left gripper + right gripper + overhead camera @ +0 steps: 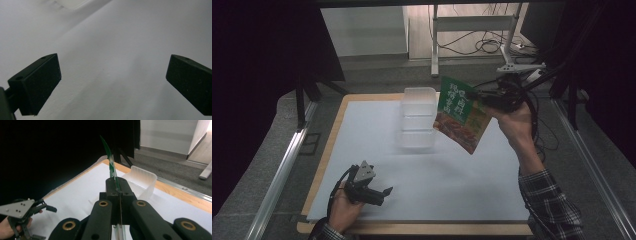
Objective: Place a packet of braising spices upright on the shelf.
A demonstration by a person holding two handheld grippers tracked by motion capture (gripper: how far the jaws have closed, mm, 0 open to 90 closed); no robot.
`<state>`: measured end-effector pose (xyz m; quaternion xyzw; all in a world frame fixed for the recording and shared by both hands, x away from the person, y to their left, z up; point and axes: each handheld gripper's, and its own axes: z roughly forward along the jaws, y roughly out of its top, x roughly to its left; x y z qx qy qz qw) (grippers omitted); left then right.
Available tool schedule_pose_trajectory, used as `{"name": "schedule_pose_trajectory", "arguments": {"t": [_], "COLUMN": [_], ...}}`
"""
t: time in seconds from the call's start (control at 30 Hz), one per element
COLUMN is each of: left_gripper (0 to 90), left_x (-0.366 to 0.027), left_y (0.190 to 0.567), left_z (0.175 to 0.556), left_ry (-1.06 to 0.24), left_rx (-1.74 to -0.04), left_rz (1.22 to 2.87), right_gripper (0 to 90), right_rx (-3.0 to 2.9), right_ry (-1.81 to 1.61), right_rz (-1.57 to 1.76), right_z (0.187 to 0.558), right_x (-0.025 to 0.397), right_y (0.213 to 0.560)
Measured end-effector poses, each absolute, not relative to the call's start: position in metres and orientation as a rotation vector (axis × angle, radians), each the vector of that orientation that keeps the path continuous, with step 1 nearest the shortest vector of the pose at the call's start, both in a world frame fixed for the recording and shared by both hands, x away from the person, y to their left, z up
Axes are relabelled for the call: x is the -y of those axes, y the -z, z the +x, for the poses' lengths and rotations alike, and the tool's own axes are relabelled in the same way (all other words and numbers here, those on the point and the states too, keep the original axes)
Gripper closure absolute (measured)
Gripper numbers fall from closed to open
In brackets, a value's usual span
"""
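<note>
A green packet with a food picture hangs tilted in the air over the table's far right part, my right gripper shut on its right edge. In the right gripper view the packet stands edge-on, pinched between the closed jaws of my right gripper. A clear plastic container sits on the white sheet just left of the packet, and it shows again as the container beyond the jaws. My left gripper rests low near the front left, open, with nothing between the jaws.
A white sheet covers the wooden table. Metal rails run along both sides. A white frame leg and cables lie on the floor behind the table. A corner of the container shows at the top of the left gripper view.
</note>
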<state>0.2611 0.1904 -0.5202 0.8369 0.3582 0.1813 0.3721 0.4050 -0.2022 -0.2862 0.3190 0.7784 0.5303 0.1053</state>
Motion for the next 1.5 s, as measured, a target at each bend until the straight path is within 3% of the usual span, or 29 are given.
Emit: {"name": "schedule_pose_trajectory", "arguments": {"t": [0.83, 1.5], "left_gripper": [0.0, 0.0], "left_x": [-0.192, -0.194], "left_y": [0.521, 0.520], "left_z": [0.261, 0.260], "left_ry": [-0.494, -0.497], "left_rx": [-0.904, -0.906], "left_rz": [2.148, 2.134], "right_gripper": [88.7, 88.7], "right_rx": [-2.295, -2.309], "right_ry": [-1.626, -1.646], "right_rz": [0.913, 0.883], "right_z": [0.455, 0.489], "right_x": [0.140, 0.078], "right_y": [0.273, 0.290]}}
